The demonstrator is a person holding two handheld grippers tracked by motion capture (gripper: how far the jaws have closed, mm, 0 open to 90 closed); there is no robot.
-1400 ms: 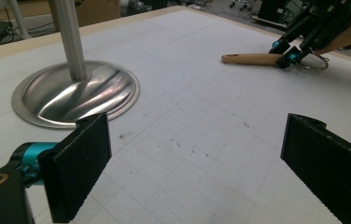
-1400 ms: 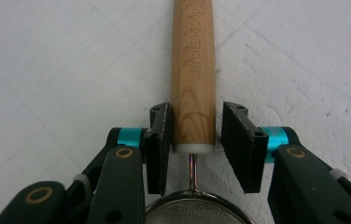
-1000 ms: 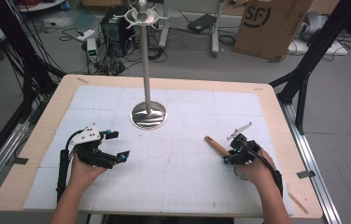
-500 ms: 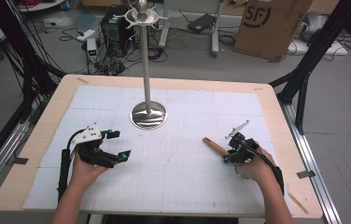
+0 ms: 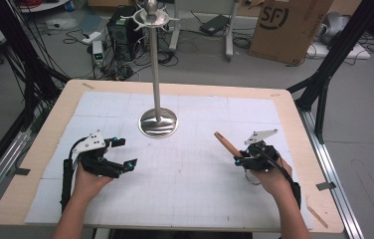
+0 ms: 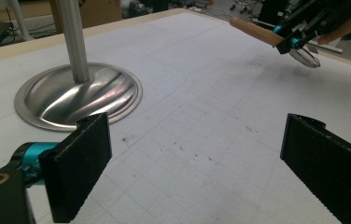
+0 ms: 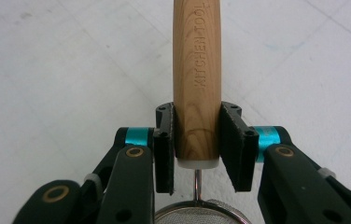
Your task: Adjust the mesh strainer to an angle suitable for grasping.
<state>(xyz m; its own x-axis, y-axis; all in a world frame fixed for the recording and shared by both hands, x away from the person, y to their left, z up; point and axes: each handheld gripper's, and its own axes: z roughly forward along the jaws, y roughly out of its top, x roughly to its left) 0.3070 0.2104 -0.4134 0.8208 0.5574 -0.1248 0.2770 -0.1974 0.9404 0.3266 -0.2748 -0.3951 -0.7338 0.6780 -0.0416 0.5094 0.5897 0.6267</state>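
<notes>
Since 1.0 s ago the strainer (image 5: 226, 144) has shifted: its wooden handle tip now lies a little nearer the stand (image 5: 158, 121) and points up and toward it; the left gripper (image 5: 125, 153) is unchanged.

Table (image 5: 294, 117): pale wood rim, rectangular, covered by a white gridded mat (image 5: 190, 174) with faint dark specks.

Stand: polished metal, round domed base with a slim straight pole rising from its centre; branching arms at the top. It sits at the far middle of the mat.

Left gripper: near side of the stand, to its left, held in the person's left hand (image 5: 88, 179). Flat black ribbed pads (image 6: 78, 170), teal collars; jaws spread wide, nothing between them.

Right gripper (image 5: 238, 160): near side of the stand, well to its right, in the right hand (image 5: 269, 179). Jaws pinch the strainer by the lower end of its handle (image 7: 197, 79).

Strainer: handle is a smooth rounded wooden cylinder, visible grain, engraved "KITCHEN TOOL", white collar at its base, thin wire stem below leading to a round fine-mesh bowl (image 7: 200, 214). In the left gripper view the bowl hangs clear above the mat.
</notes>
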